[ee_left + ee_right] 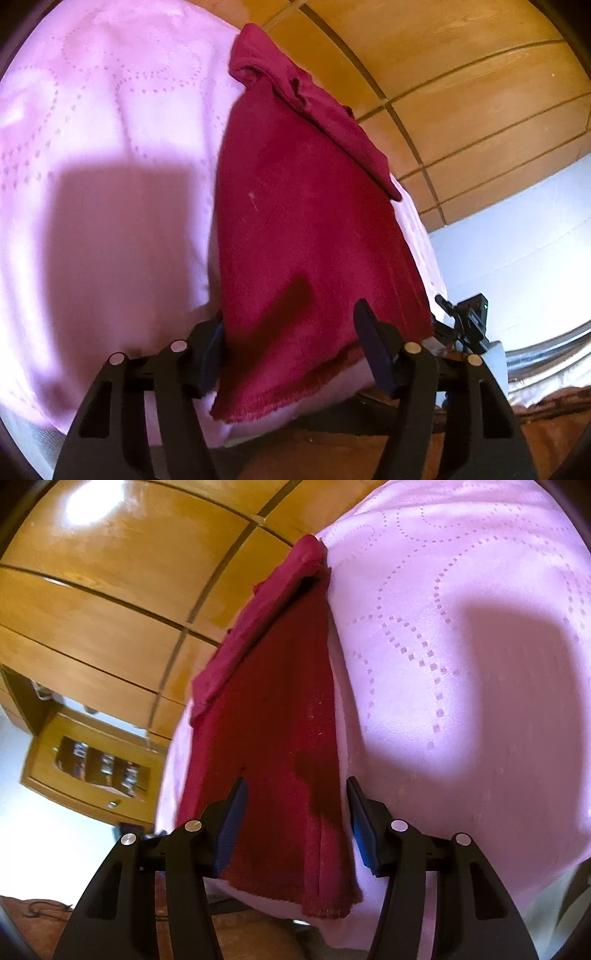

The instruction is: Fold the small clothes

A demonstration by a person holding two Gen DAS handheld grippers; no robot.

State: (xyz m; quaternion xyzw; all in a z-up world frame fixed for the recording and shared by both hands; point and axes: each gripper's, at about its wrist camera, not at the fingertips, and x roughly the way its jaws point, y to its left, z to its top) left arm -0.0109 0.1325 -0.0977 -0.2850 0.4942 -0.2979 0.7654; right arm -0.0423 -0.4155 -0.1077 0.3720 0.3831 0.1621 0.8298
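Note:
A dark red garment lies flat on a pink quilted cover, with a folded band along its far edge. My left gripper is open, its fingers either side of the garment's near hem, not pinching it. In the right wrist view the same red garment runs away from me on the pink cover. My right gripper is open, its blue-padded fingers straddling the near end of the garment. The right gripper's body shows at the garment's right corner in the left wrist view.
Wooden panelled cupboard doors stand behind the cover. A wooden cabinet with small items shows at the left in the right wrist view. A white wall lies to the right. Brown fabric lies below the cover's near edge.

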